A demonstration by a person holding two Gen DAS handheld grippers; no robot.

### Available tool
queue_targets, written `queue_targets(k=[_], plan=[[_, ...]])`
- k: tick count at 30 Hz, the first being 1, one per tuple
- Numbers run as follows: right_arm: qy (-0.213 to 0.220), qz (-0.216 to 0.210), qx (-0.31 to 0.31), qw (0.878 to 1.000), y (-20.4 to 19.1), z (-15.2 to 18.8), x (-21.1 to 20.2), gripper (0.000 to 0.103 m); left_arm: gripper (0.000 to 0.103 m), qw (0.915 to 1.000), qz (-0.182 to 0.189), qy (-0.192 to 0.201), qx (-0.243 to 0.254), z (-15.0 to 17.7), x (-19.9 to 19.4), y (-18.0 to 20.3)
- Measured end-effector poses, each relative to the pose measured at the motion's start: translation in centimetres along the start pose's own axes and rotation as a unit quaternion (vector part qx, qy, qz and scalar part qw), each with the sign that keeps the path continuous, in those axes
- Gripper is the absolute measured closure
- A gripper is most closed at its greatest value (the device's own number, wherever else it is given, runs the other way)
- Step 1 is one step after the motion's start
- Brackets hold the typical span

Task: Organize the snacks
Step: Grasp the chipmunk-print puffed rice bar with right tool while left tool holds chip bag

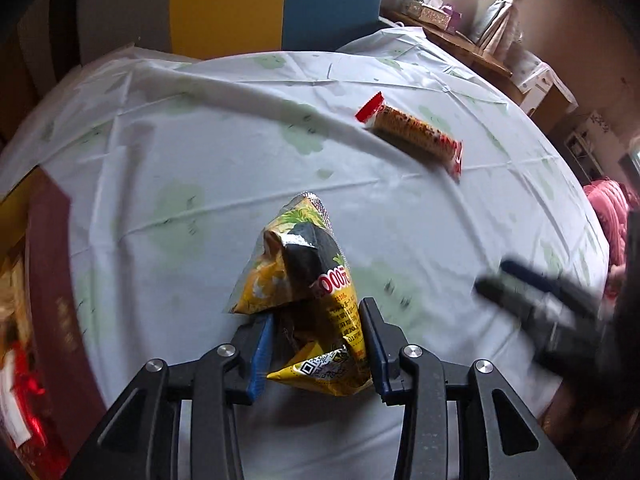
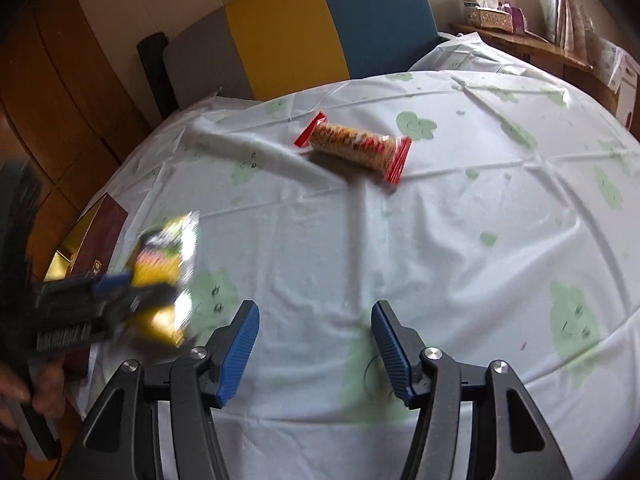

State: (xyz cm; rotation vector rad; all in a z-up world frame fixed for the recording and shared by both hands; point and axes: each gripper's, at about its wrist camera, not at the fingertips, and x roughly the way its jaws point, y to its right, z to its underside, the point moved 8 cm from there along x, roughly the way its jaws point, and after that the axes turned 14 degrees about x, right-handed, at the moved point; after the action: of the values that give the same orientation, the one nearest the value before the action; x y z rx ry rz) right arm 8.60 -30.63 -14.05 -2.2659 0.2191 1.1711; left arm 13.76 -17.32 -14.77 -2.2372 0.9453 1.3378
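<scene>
On the tablecloth (image 1: 200, 152) lies a cracker pack (image 1: 416, 136); left hand-held gripper (image 1: 316, 344) clamps yellow snack bag (image 1: 304, 272), right (image 2: 316, 344) wide, w/ nothing.

Crumpled yellow snack bag (image 1: 304, 280) (claw-pinched); red-ended cracker pack (image 1: 416, 136) flat on tablecloth

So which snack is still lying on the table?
Look at the big table with the white cloth with green blobs. Near the far side lies a long cracker pack, alone, with red crimped ends. The other snack, a yellow bag, is up in the left fingers.
</scene>
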Motion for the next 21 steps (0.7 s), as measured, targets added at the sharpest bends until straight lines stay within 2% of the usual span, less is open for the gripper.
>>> queue_targets(k=[5, 8, 15, 21], plan=[[0.022, 0.015, -0.054, 0.998, -1.7, -4.0, -0.3, 0.044, 0.056, 0.9995, 0.005, 0.029, -0.009, 1.0, 0.0, -0.4], [0.022, 0.043, -0.097, 0.994, -2.6, -6.4, 0.7, 0.044, 0.054, 0.9993, -0.005, 0.036, -0.009, 0.8, 0.2, -0.2], [-0.010, 0.102, -0.181, 0.978, -3.4, -10.6, 4.6, 0.044, 0.053, 0.9988, -0.001, 0.046, -0.019, 0.6, 0.5, -0.4], [-0.050, 0.124, -0.242, 0.961, -4.0, -11.4, 8.0, 0.044, 0.054, 0.9982, 0.004, 0.055, -0.023, 0.6, 0.4, -0.4]])
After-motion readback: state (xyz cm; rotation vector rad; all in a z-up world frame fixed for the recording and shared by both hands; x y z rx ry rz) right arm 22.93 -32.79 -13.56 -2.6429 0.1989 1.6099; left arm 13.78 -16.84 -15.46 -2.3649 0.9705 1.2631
